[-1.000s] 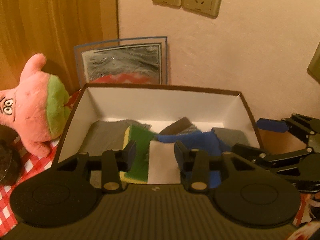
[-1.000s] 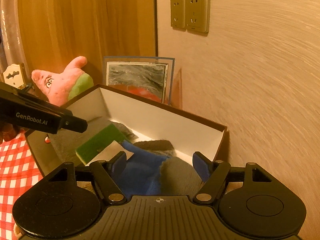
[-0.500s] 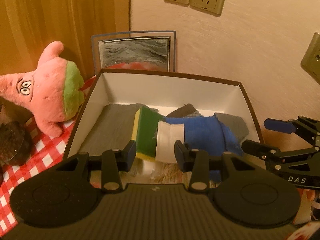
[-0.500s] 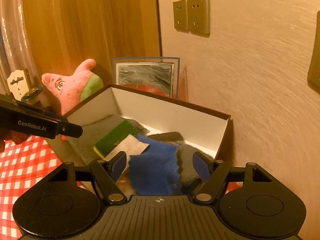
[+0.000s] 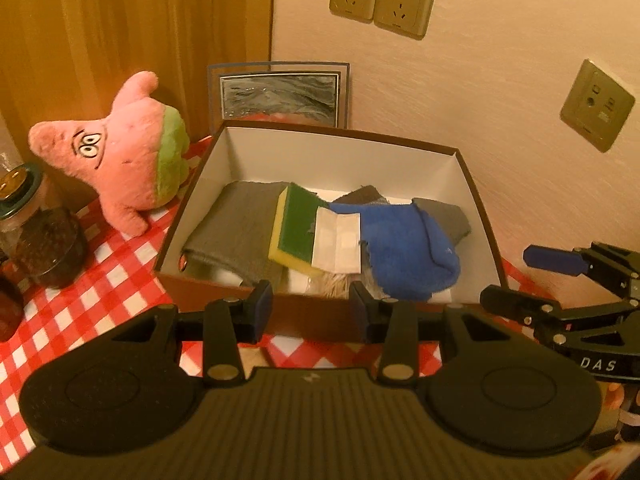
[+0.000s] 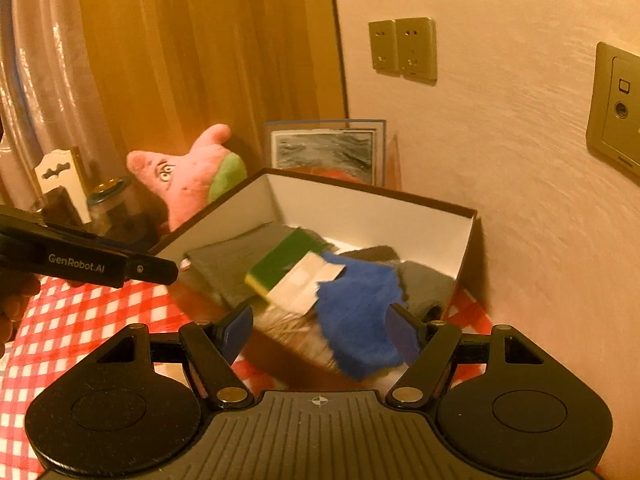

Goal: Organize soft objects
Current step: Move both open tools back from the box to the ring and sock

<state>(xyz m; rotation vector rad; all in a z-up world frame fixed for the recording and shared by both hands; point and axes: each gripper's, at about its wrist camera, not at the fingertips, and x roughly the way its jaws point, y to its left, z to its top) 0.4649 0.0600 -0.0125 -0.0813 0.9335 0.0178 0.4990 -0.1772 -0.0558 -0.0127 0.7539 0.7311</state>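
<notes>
Soft objects: mostly binned in brown cardboard box with white interior [image 5: 478, 216], set on red-and-white checked tabletop [image 5: 108, 280] against wall. Inside, left to right: grey folded cloth [image 5: 236, 228], green-and-yellow scrub sponge [image 5: 294, 230] leaning on it, white folded pad [image 5: 336, 238] on top, fuzzy blue cloth [image 5: 404, 248] bunched at near-right, overlapping grey pieces behind. Packed side by side, probably to fit all in one layer. Pink star-shaped plush toy with green shorts [image 5: 120, 156] outside, just beside box's left wall; likely next in.

Left gripper [image 5: 311, 308] short of box's near wall, fingers apart, nothing held. Right gripper [image 6: 320, 332] same: fingers spread wide, empty, aimed at blue cloth.

Readable: "GenRobot.AI" on left gripper's side, "DAS" on right gripper's.
</notes>
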